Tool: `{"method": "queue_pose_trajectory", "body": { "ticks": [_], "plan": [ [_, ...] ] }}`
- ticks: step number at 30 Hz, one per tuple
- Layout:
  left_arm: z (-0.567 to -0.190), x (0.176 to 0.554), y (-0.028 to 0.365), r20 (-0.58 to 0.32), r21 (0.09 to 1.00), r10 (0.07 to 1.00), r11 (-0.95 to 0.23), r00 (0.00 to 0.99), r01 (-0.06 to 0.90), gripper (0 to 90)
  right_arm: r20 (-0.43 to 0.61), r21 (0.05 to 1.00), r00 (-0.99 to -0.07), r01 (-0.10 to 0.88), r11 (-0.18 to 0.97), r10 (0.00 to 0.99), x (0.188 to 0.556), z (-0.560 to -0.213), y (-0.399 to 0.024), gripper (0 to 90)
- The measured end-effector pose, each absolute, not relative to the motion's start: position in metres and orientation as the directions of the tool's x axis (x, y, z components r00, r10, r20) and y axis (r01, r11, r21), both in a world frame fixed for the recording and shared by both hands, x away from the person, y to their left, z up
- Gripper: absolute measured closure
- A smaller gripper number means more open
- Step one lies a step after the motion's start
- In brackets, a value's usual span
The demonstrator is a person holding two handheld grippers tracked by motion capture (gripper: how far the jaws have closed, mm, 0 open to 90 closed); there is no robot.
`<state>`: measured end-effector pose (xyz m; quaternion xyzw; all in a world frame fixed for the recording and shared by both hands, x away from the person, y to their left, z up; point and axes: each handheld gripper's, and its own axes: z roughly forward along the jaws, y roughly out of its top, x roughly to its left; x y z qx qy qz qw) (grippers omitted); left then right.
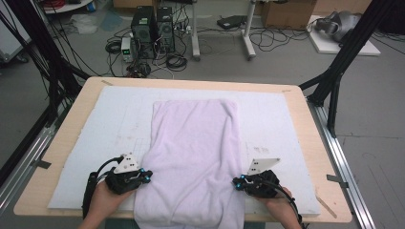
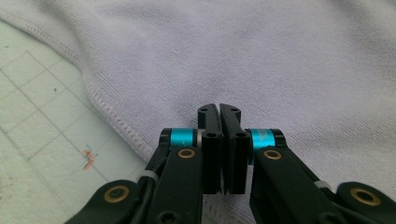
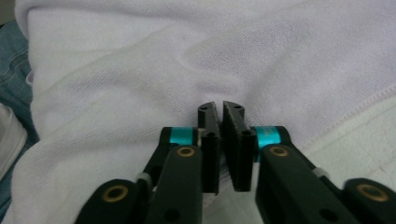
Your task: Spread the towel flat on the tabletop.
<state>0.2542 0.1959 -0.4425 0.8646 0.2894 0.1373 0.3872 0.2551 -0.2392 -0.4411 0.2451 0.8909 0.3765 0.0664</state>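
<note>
A lavender towel [image 1: 193, 157] lies flat on the white mat [image 1: 277, 119], its near end draped over the table edge [image 1: 43, 210] between the two tongs; no fold is yet made, so the work looks barely begun. The left gripper [image 2: 219, 109] sits at the towel's left hem, the right gripper [image 3: 219, 106] at its right hem, each pointing inward, held low by a hand. Both are clenched; whether cloth is pinched between the jaws cannot be told.
</note>
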Motion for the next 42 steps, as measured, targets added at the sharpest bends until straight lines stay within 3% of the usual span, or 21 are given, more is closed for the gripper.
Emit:
{"method": "queue_pose_trajectory", "body": {
  "ticks": [10,15,16,18,19,22,31,33,34,36,38,42],
  "plan": [
    [-0.425,0.241,0.21,0.061,0.765,0.619,-0.533,0.783,0.362,88.4,0.074,0.688,-0.886,0.378,0.62,0.458,0.237,-0.431,-0.253,85.9],
    [-0.42,0.235,0.217,0.043,0.764,0.615,-0.528,0.787,0.37,87.1,0.076,0.723,-0.89,0.36,0.59,0.449,0.231,-0.423,-0.25,74.5],
    [-0.421,0.234,0.217,0.032,0.763,0.618,-0.523,0.786,0.38,84.7,0.074,0.724,-0.893,0.355,0.592,0.444,0.231,-0.423,-0.248,73.3],
    [-0.423,0.231,0.217,0.02,0.765,0.625,-0.512,0.781,0.39,65.3,0.072,0.73,-0.903,0.337,0.595,0.424,0.23,-0.423,-0.24,69.3],
    [-0.425,0.229,0.216,0.01,0.772,0.61,-0.509,0.793,0.382,60.8,0.075,0.736,-0.908,0.329,0.592,0.412,0.229,-0.423,-0.236,68.7],
    [-0.427,0.216,0.212,0.004,0.772,0.576,-0.522,0.818,0.363,57.0,0.062,0.744,-0.931,0.283,0.605,0.36,0.224,-0.426,-0.221,66.2],
    [-0.443,0.199,0.19,0.01,0.742,0.463,-0.598,0.886,0.304,62.2,0.054,0.744,-0.961,0.221,0.631,0.272,0.214,-0.434,-0.192,63.1],
    [-0.444,0.202,0.191,-0.013,0.752,0.462,-0.58,0.887,0.313,67.9,0.07,0.746,-0.963,0.223,0.628,0.259,0.212,-0.438,-0.189,63.1],
    [-0.444,0.202,0.191,-0.019,0.755,0.457,-0.577,0.889,0.313,75.1,0.066,0.743,-0.966,0.215,0.634,0.25,0.211,-0.441,-0.186,63.9],
    [-0.444,0.202,0.19,-0.01,0.755,0.45,-0.582,0.893,0.302,84.3,0.048,0.732,-0.967,0.203,0.65,0.249,0.209,-0.447,-0.184,71.5],
    [-0.443,0.202,0.19,0.003,0.752,0.446,-0.591,0.895,0.291,87.2,0.045,0.735,-0.967,0.202,0.647,0.25,0.209,-0.446,-0.184,84.0],
    [-0.44,0.196,0.192,0.024,0.751,0.452,-0.597,0.892,0.282,88.1,0.052,0.728,-0.975,0.185,0.66,0.216,0.205,-0.444,-0.183,86.2]
  ]
}}
